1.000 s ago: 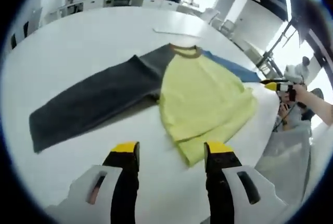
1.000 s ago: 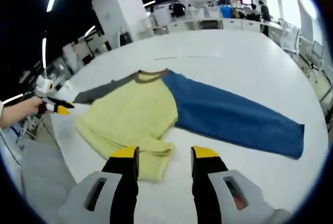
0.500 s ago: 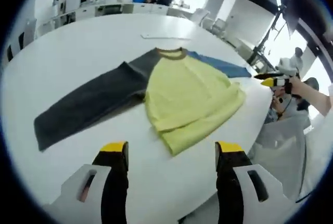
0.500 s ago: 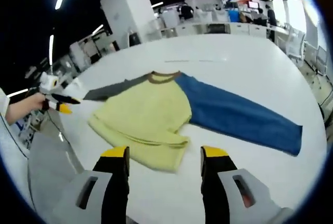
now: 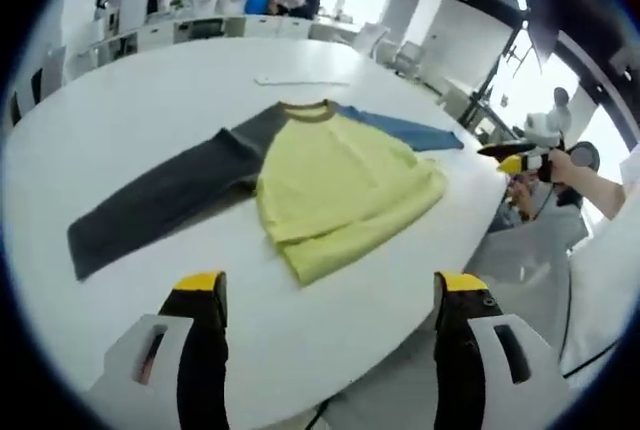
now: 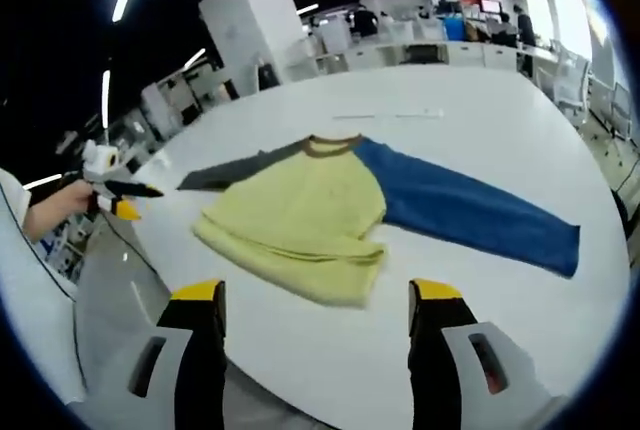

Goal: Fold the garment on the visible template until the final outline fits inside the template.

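A long-sleeved garment lies flat on the white round table (image 5: 120, 100). Its body is yellow (image 5: 335, 185), with a brown collar (image 5: 305, 110), a dark grey sleeve (image 5: 165, 200) and a blue sleeve (image 5: 400, 130). The hem end of the yellow body (image 6: 300, 215) lies doubled over near the table edge. The blue sleeve (image 6: 470, 215) stretches right and the grey sleeve (image 6: 235, 170) left in the right gripper view. My left gripper (image 5: 332, 285) hangs open, back from the hem over the table's edge. My right gripper (image 6: 317, 292) is open too, apart from the cloth. A hand holds each gripper: right gripper (image 5: 512, 162), left gripper (image 6: 118, 200).
A thin pale strip (image 5: 300, 80) lies on the table beyond the collar, the same strip (image 6: 390, 115) showing in the right gripper view. The table's near edge (image 6: 200, 350) drops to grey floor. Desks, chairs and people stand far behind; a white pillar (image 6: 250, 25) rises at the back left.
Both cameras have drawn back from the garment, which looks smaller. Both pairs of jaws have spread wider. The garment itself has not moved.
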`<move>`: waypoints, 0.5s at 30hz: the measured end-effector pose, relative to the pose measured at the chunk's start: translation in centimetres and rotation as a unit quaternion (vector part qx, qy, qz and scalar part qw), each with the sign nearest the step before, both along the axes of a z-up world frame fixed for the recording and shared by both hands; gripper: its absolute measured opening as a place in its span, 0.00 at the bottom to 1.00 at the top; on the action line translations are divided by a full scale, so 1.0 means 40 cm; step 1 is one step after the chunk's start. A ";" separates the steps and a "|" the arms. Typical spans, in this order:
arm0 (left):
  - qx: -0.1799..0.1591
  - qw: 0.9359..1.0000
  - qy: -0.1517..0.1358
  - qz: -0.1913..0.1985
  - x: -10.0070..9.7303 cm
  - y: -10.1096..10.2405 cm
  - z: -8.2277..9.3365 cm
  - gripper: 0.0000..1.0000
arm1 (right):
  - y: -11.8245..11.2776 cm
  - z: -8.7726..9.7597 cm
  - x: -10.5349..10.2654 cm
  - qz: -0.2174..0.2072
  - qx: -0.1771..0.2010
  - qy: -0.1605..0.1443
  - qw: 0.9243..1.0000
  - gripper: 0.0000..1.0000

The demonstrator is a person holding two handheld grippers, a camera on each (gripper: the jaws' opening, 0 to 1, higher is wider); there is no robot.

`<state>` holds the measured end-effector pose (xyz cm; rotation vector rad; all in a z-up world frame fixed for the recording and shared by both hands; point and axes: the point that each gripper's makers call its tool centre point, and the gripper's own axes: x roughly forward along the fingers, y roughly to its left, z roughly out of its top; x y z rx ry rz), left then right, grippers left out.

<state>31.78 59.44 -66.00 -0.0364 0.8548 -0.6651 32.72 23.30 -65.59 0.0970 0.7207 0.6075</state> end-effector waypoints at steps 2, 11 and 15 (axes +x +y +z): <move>-0.002 1.000 -0.003 -0.003 -0.016 -0.006 0.007 0.84 | 0.001 0.006 -0.010 0.000 -0.003 -0.002 1.000 0.78; -0.007 1.000 -0.017 -0.011 -0.060 -0.012 0.045 0.88 | 0.004 0.047 -0.054 0.002 -0.009 -0.011 1.000 0.87; -0.011 1.000 -0.026 -0.011 -0.077 -0.013 0.068 0.89 | 0.005 0.065 -0.073 0.010 -0.017 -0.019 1.000 0.90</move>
